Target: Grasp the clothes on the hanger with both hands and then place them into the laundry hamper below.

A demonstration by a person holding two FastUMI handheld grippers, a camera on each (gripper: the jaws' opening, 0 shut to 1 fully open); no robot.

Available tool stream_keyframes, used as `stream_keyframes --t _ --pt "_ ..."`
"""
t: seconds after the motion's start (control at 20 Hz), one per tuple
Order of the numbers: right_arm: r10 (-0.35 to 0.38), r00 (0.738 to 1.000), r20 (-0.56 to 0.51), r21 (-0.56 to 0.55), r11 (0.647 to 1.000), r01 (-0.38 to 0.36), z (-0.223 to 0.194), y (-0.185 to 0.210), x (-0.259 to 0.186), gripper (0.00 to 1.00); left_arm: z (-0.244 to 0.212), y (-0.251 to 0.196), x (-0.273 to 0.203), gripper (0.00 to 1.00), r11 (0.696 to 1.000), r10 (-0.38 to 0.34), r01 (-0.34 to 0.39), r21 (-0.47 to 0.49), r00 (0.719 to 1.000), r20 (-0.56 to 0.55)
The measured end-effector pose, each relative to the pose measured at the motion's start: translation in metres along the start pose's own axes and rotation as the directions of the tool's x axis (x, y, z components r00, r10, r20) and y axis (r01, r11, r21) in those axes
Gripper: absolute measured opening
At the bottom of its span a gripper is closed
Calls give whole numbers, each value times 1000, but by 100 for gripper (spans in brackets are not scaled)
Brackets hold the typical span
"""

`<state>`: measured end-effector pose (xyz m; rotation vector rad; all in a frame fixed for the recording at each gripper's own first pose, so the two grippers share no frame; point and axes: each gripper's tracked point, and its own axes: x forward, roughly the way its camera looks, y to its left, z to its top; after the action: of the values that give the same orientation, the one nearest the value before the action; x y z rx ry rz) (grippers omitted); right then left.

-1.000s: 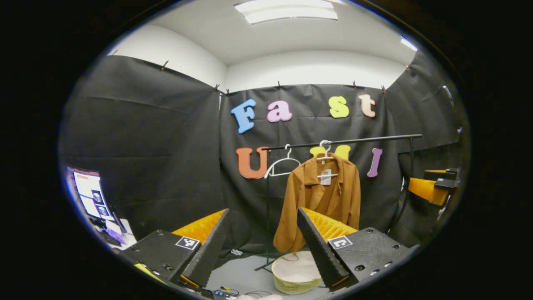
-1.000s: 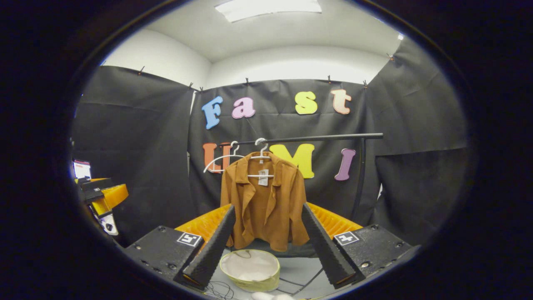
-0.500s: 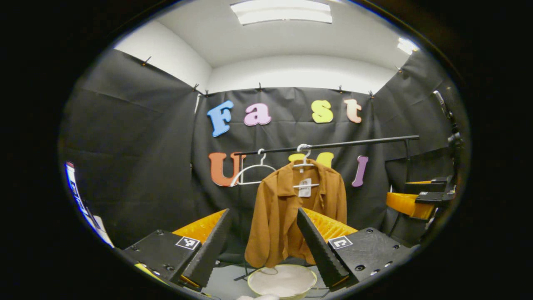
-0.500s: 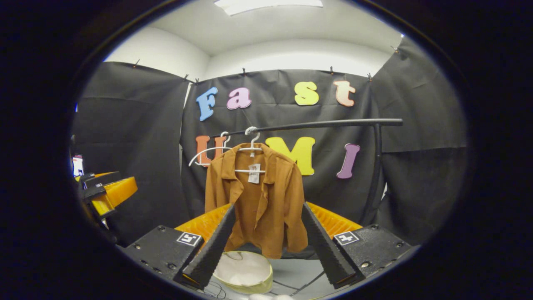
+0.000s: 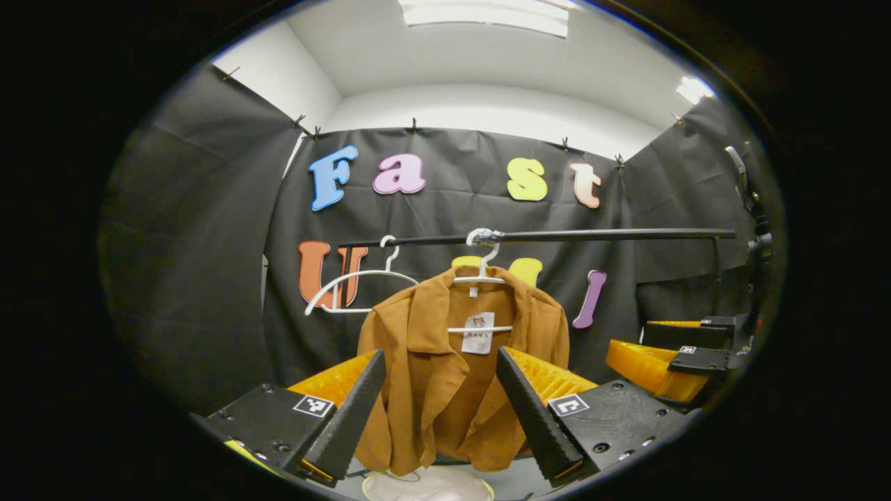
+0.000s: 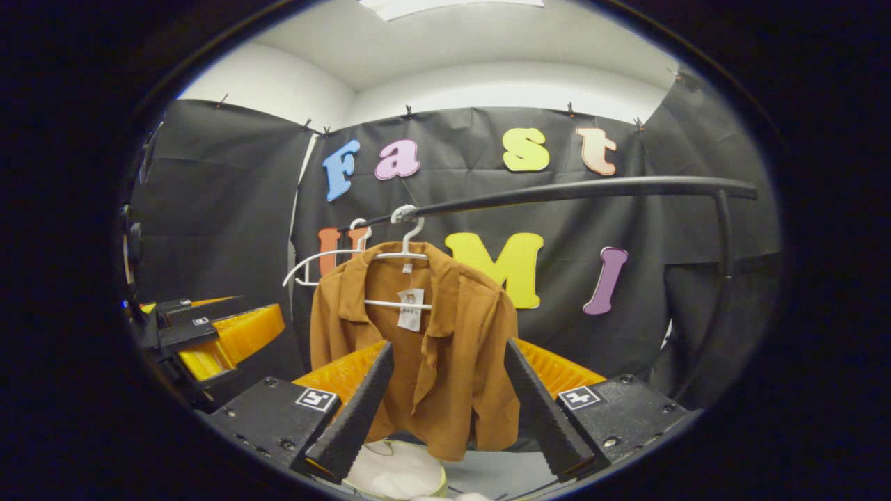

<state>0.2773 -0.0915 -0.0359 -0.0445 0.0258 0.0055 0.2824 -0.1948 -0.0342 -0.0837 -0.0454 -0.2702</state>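
OK, you're holding both grippers in front of the brown shirt (image 5: 452,376), and neither is touching it. Your left gripper (image 5: 440,410) is sitting with its jaws spread wide, nothing between the fingers; same for your right gripper (image 6: 445,410). The shirt is hanging on a white hanger (image 5: 480,268) off the black rail (image 5: 557,236), collar open, tag showing. An empty white hanger (image 5: 348,289) is hanging just beside it toward the rail's left end. The rail's right stretch is bare out to its upright post (image 6: 724,229). The hamper (image 6: 397,473) is sitting on the floor right under the shirt's hem (its rim is just peeking between your fingers). Each gripper is showing at the edge of the other's view, well apart.
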Motion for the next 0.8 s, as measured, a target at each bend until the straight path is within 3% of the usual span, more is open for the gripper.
stream_keyframes --t 0.25,0.5,0.8 --pt "44 999 -16 5 999 -44 -2 2 66 99 -17 -8 66 96 1000 5 -5 18 1000 -30" --pt "96 995 -39 51 994 -94 -7 5 114 96 -28 -5 116 100 999 36 -33 37 997 -71" --pt "105 993 -58 22 994 -104 -16 14 164 86 -48 19 155 96 997 72 -72 -1 992 -107"
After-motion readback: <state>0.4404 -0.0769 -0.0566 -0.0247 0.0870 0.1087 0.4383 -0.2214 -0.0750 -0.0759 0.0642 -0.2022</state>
